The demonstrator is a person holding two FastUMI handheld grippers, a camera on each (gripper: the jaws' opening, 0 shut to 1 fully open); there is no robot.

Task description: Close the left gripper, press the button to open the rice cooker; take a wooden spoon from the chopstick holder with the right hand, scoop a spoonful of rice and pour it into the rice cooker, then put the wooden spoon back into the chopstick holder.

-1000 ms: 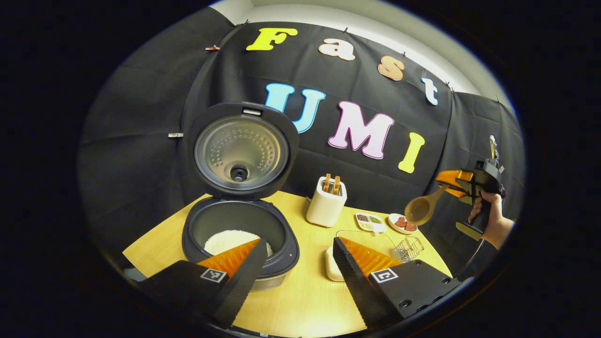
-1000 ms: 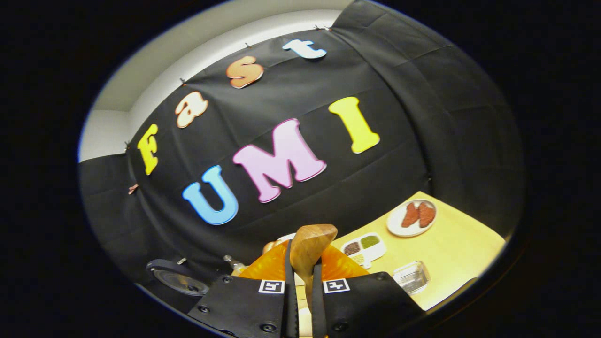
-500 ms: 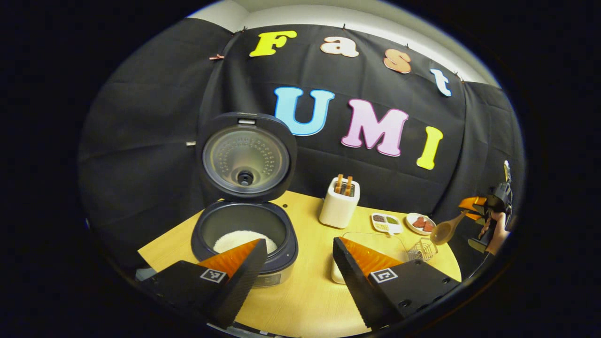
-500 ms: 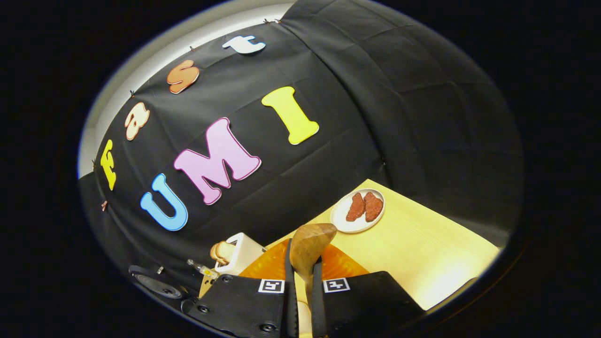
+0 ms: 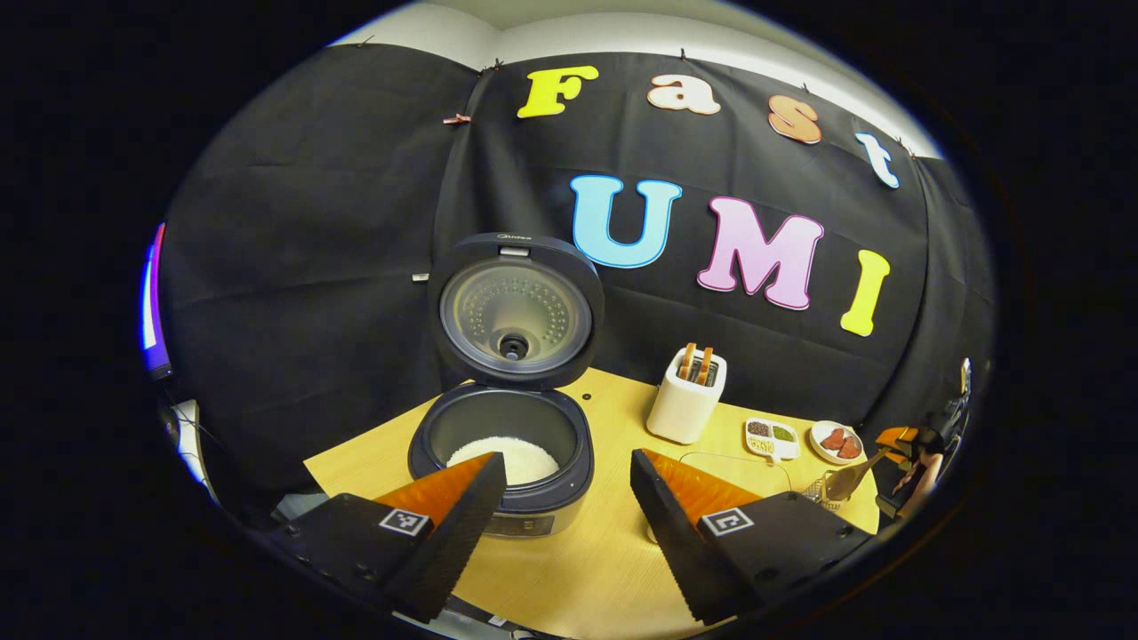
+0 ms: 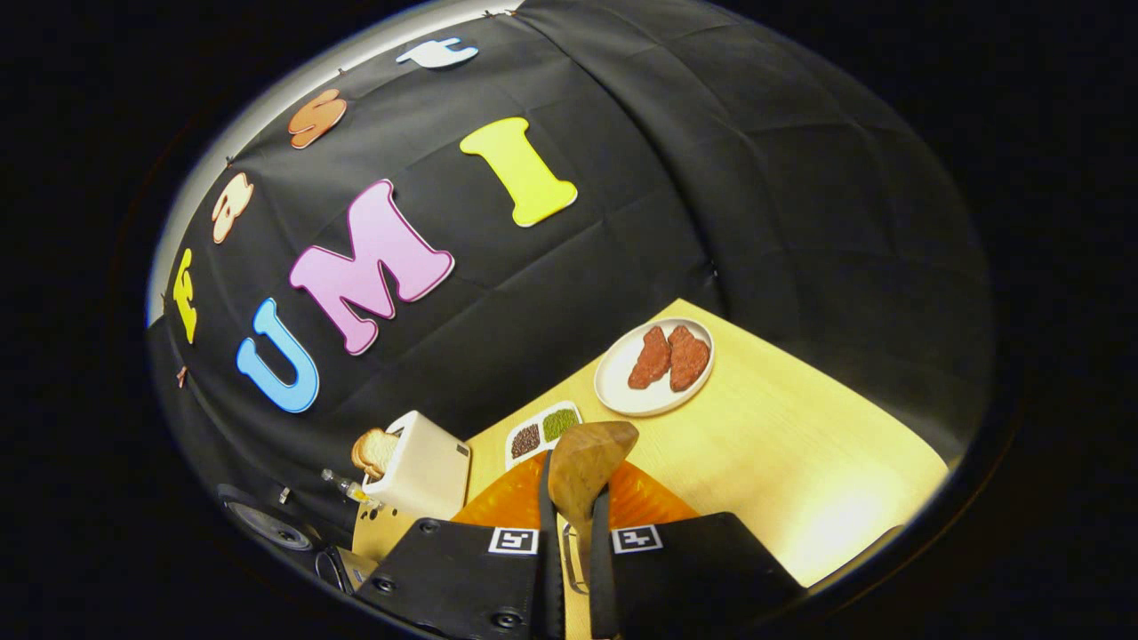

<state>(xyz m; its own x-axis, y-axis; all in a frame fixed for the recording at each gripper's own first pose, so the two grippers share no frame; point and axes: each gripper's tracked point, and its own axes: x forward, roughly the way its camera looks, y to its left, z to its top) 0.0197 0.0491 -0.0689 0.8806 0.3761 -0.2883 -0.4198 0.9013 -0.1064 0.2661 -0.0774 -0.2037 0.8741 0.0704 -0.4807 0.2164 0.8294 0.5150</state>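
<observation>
Between right gripper [image 6: 569, 524] fingers, wooden spoon [image 6: 587, 462].

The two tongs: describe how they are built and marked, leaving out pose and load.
The left tongs have two wedge-shaped fingers with ridged inner faces on black housings, each housing bearing a square black-and-white marker. The right tongs have black, screw-fastened housings with the same markers.

My left gripper [image 5: 560, 498] hangs with its two fingers spread wide apart, nothing between them. My right gripper [image 6: 569, 533] has its fingers drawn close together, both pressing on the brown wooden spoon [image 6: 587, 462]. From the left gripper view, the right gripper [image 5: 898, 440] sits far off, a hand [image 5: 920, 467] holding it.
</observation>
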